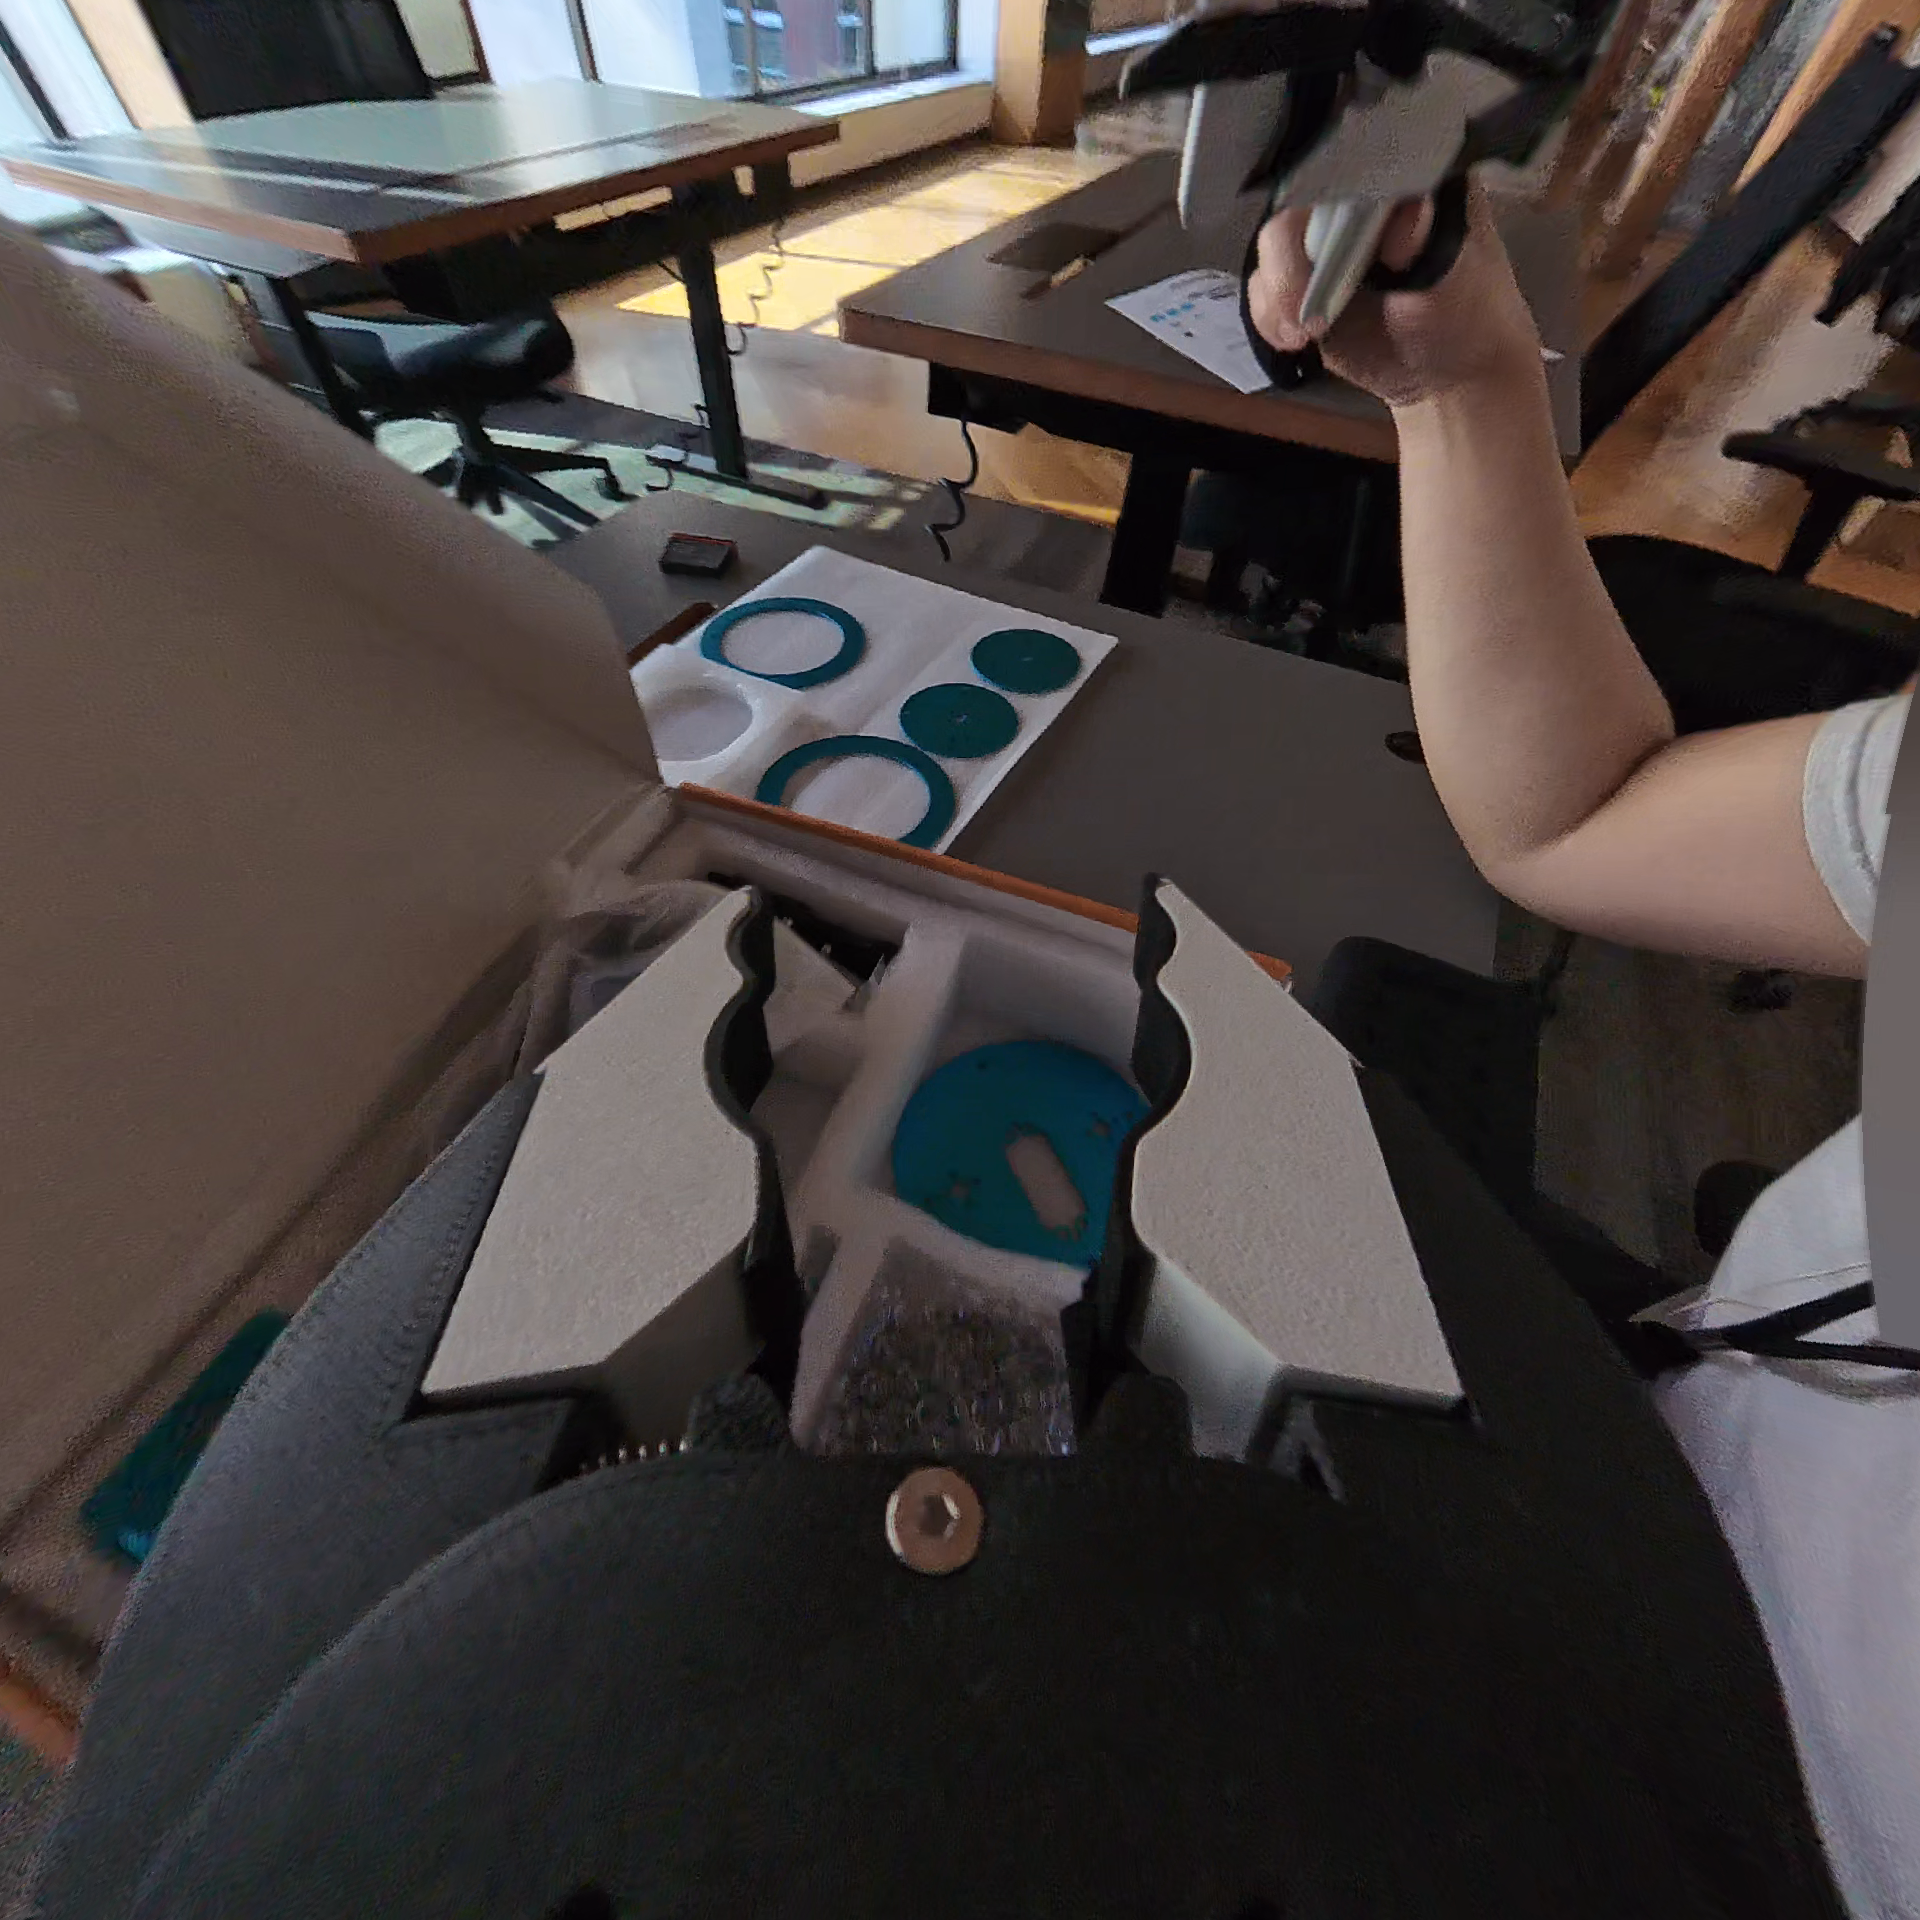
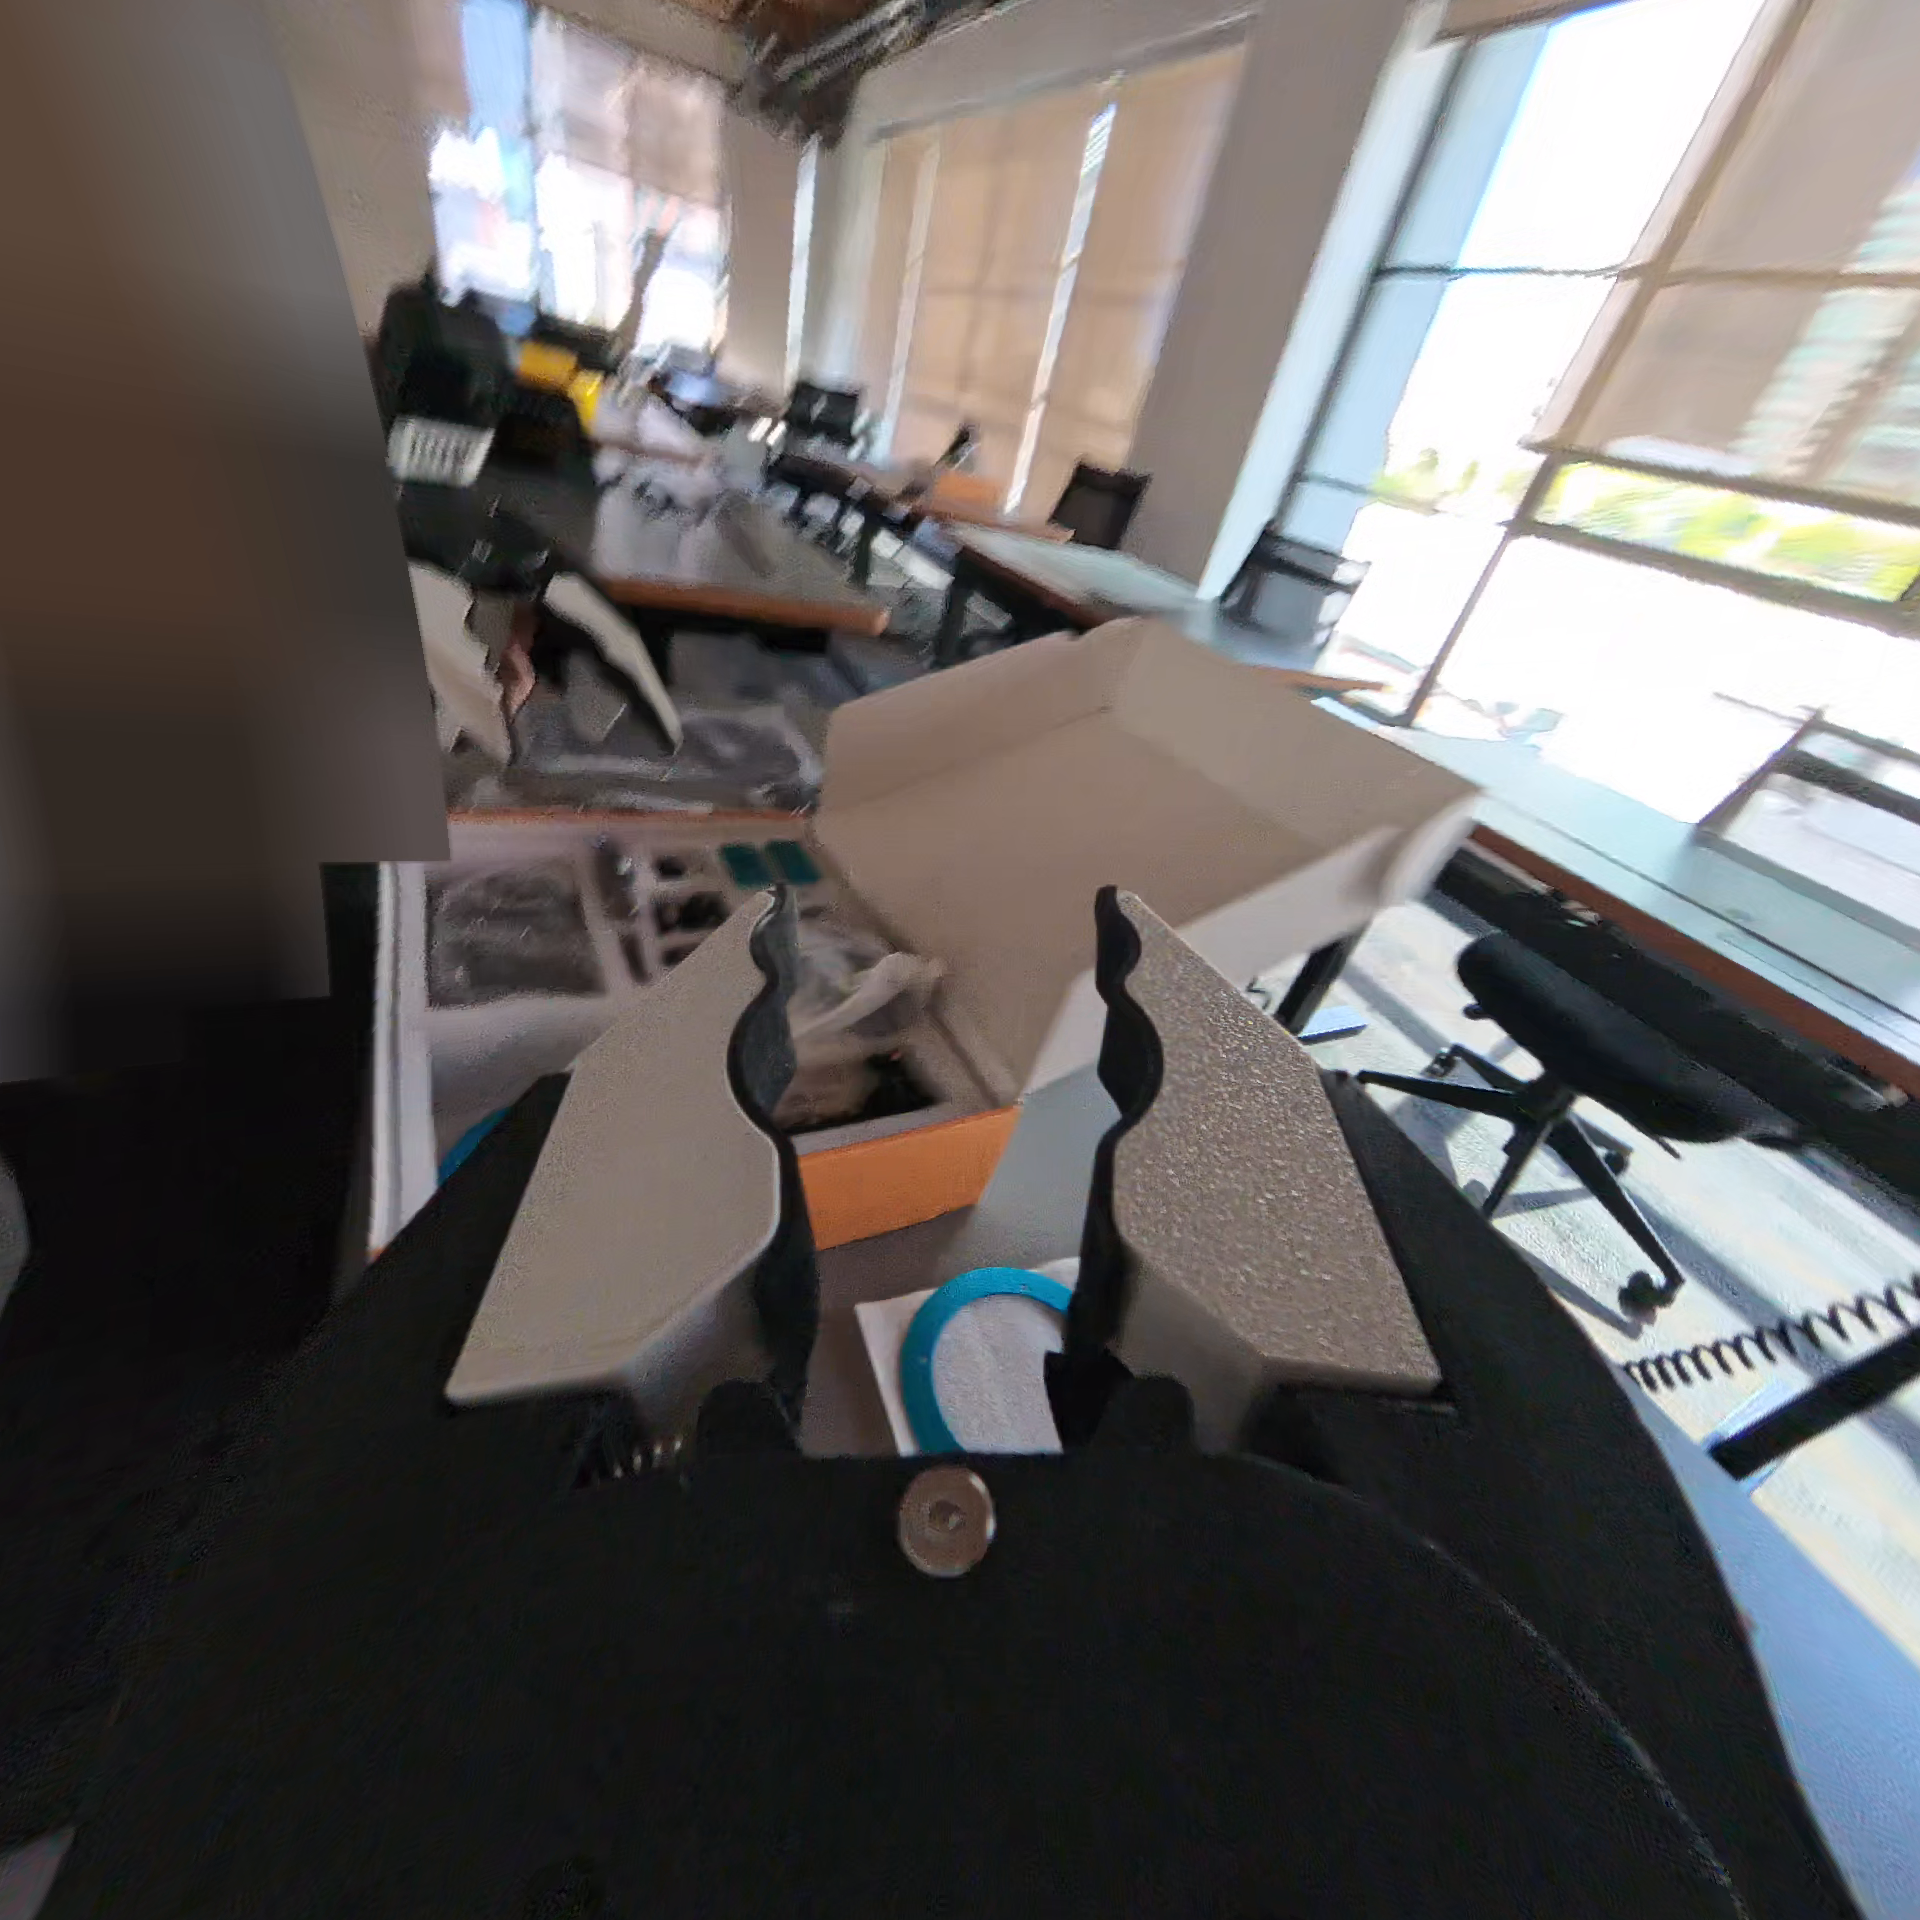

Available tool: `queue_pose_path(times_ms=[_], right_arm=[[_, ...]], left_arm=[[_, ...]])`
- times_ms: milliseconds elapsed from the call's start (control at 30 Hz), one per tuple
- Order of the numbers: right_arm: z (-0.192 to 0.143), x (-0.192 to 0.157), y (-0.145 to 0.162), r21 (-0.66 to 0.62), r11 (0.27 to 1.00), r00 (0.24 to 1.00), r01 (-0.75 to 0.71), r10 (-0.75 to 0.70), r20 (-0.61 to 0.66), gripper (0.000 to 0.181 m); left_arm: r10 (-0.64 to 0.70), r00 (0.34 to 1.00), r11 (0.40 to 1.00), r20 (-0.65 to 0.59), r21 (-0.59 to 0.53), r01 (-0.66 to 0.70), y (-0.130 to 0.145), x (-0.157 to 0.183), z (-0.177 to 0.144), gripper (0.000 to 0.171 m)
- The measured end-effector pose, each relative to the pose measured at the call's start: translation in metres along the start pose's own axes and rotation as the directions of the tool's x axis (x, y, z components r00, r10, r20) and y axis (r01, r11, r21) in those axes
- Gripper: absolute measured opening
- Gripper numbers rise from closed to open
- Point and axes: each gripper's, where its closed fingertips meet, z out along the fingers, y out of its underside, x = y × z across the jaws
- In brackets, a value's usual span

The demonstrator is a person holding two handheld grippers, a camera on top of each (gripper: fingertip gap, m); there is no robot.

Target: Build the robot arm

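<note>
- The left gripper (image 1: 951,997) hangs over an open cardboard box (image 1: 312,727), its two fingers spread wide with nothing between them.
- Right below it, a teal disc (image 1: 1013,1148) with a slot and small holes lies flat in a pocket of the white foam insert (image 1: 935,966); the right-hand finger's black pad overlaps the disc's edge in the view, though I cannot tell whether it touches.
- A patch of bubble wrap (image 1: 935,1361) sits in the next pocket, nearer the camera.
- The box's tall flap stands up on the left.
- Beyond the box, on the grey table (image 1: 1247,790), a white foam sheet (image 1: 1039,665) carries two teal rings (image 1: 781,642) and two small teal discs (image 1: 1023,660).
- The right gripper (image 2: 940,966) is raised well above the table, held up in a person's hand (image 1: 1382,312); its fingers are parted too and grip nothing.
- Past its fingers, the box (image 2: 1039,831) shows from the other side, and a teal ring (image 2: 935,1340) on white foam lies just under the gripper's base.
- The right view is rather blurred, so the small parts in the box's far tray are hard to make out.
</note>
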Motion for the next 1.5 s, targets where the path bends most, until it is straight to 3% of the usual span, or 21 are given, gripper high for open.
queue_pose_path(times_ms=[67, 100, 200, 300, 433, 567, 733, 1167, 1500], right_arm=[[0.062, -0.059, 0.020, -0.137, 0.969, 0.966, 0.206, -0.180, 0.185, 0.054], [0.091, -0.093, 0.039, -0.184, 0.929, 0.915, 0.322, -0.255, 0.313, 0.047], [0.150, -0.169, 0.111, -0.285, 0.789, 0.738, 0.545, -0.290, 0.609, 0.047], [0.177, -0.187, 0.171, -0.336, 0.654, 0.629, 0.678, -0.279, 0.726, 0.043], [0.181, -0.194, 0.217, -0.328, 0.504, 0.512, 0.799, -0.285, 0.810, 0.044], [0.179, -0.204, 0.236, -0.289, 0.435, 0.438, 0.852, -0.293, 0.850, 0.043], [0.175, -0.208, 0.252, -0.258, 0.368, 0.377, 0.893, -0.302, 0.876, 0.034], [0.172, -0.212, 0.254, -0.169, 0.313, 0.300, 0.935, -0.439, 0.847, 0.013], [0.170, -0.210, 0.244, -0.152, 0.302, 0.293, 0.941, -0.507, 0.810, 0.006]], left_arm=[[-0.037, 0.998, 0.999, 0.058, 0.039, 0.035, 0.012, 0.001, -0.035, 0.069], [-0.062, 0.995, 0.997, 0.081, 0.054, 0.058, 0.018, 0.001, -0.053, 0.070], [-0.105, 0.987, 0.990, 0.122, 0.104, 0.093, 0.032, 0.006, -0.102, 0.074], [-0.119, 0.969, 0.989, 0.215, 0.116, 0.096, 0.044, 0.003, -0.146, 0.076], [-0.120, 0.939, 0.987, 0.322, 0.143, 0.077, 0.049, 0.002, -0.197, 0.076], [-0.130, 0.915, 0.985, 0.381, 0.158, 0.074, 0.052, 0.001, -0.226, 0.076], [-0.120, 0.908, 0.983, 0.402, 0.177, 0.052, 0.049, -0.001, -0.239, 0.075], [-0.122, 0.927, 0.985, 0.356, 0.158, 0.069, 0.055, 0.001, -0.222, 0.074], [-0.095, 0.948, 0.993, 0.303, 0.099, 0.068, 0.055, 0.012, -0.199, 0.075]])
